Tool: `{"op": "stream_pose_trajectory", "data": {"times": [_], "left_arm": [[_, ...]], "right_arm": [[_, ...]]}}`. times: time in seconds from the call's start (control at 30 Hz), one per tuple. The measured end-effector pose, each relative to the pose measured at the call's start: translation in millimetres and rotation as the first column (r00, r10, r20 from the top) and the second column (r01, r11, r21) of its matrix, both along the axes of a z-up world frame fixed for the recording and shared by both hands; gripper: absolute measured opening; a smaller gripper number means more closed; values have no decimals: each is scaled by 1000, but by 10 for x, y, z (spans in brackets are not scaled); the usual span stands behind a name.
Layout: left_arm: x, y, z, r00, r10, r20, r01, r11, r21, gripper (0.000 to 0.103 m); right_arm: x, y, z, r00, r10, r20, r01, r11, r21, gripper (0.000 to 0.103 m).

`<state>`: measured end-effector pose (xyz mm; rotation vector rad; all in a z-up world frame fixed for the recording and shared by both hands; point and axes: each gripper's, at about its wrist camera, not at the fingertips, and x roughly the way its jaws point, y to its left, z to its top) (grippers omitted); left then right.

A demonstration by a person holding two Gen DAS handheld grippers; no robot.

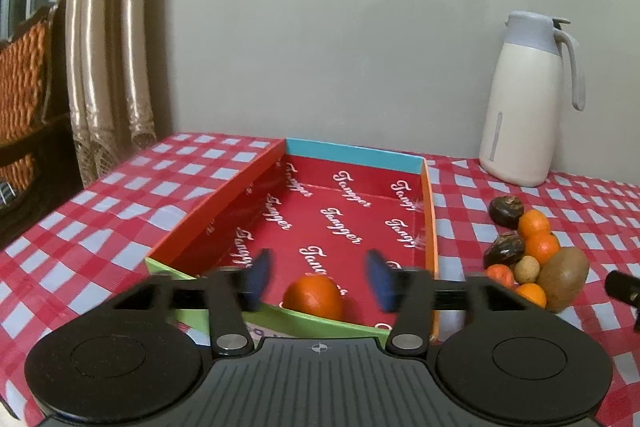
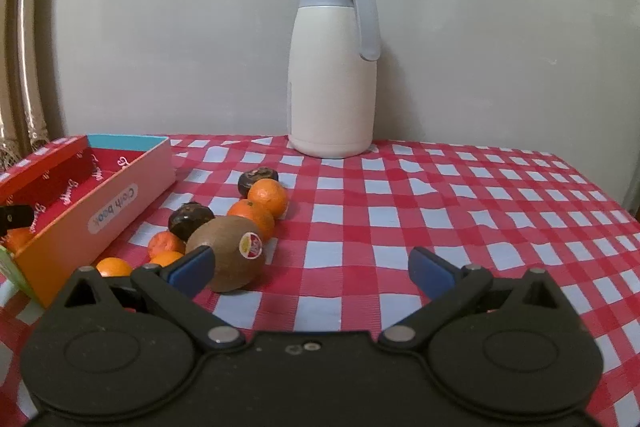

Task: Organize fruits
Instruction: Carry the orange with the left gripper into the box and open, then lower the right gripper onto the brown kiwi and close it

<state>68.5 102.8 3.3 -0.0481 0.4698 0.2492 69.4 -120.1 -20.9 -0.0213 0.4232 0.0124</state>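
A red cardboard box (image 1: pixel 224 203) with white lettering lies open on the checked tablecloth. An orange (image 1: pixel 314 297) rests on its floor at the near end. My left gripper (image 1: pixel 320 277) hovers over that end, open, its blue pads apart from the orange on either side. A pile of fruit sits right of the box: a brown kiwi (image 2: pixel 230 253) with a sticker, several small oranges (image 2: pixel 268 197) and dark round fruits (image 2: pixel 190 219). My right gripper (image 2: pixel 312 267) is open above bare cloth, its left pad close to the kiwi, nothing between its fingers.
A white jug with a grey lid and handle (image 2: pixel 334 67) stands at the back against the wall. Curtains (image 1: pixel 108 47) hang at the left past the table's edge. The box's orange side wall (image 2: pixel 96 219) lies beside the fruit pile.
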Motion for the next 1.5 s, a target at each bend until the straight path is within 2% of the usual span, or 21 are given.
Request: {"op": "stream_pose_trajectory", "data": {"times": [0.03, 0.13, 0.5, 0.7, 0.9, 1.07, 1.2, 1.27, 1.37, 1.5], "left_arm": [[-22, -3, 9, 1000, 6, 9, -6, 1000, 9, 75], [-66, 13, 31, 1000, 9, 23, -9, 1000, 21, 82], [-177, 211, 43, 999, 47, 25, -48, 999, 25, 85], [-230, 395, 32, 996, 85, 20, -86, 996, 30, 86], [-277, 602, 16, 992, 123, 16, -123, 992, 31, 86], [-335, 734, 23, 988, 151, 31, -152, 988, 31, 87], [-381, 856, 24, 984, 175, 39, -176, 984, 17, 87], [-390, 906, 15, 983, 181, 34, -181, 983, 15, 87], [-404, 961, 8, 982, 186, 31, -187, 982, 14, 87], [-428, 1001, 10, 981, 190, 32, -190, 982, 7, 87]], "right_arm": [[-13, -12, 11, 1000, 10, 8, -10, 1000, 17, 103], [-36, -10, 30, 1000, 15, 24, -15, 1000, 22, 103], [-28, 135, 40, 996, 71, 50, -72, 997, 18, 103], [84, 251, 17, 997, 67, 30, -67, 998, 10, 103], [221, 390, -46, 998, 61, -5, -62, 998, -29, 93], [385, 412, -97, 996, 69, -51, -69, 998, 5, 77], [496, 405, -141, 995, 59, -79, -56, 998, 42, 72], [527, 397, -149, 994, 57, -95, -50, 996, 74, 54], [512, 427, -161, 994, 48, -94, -43, 998, 52, 53], [493, 407, -155, 995, 41, -89, -35, 997, 68, 53]]}}
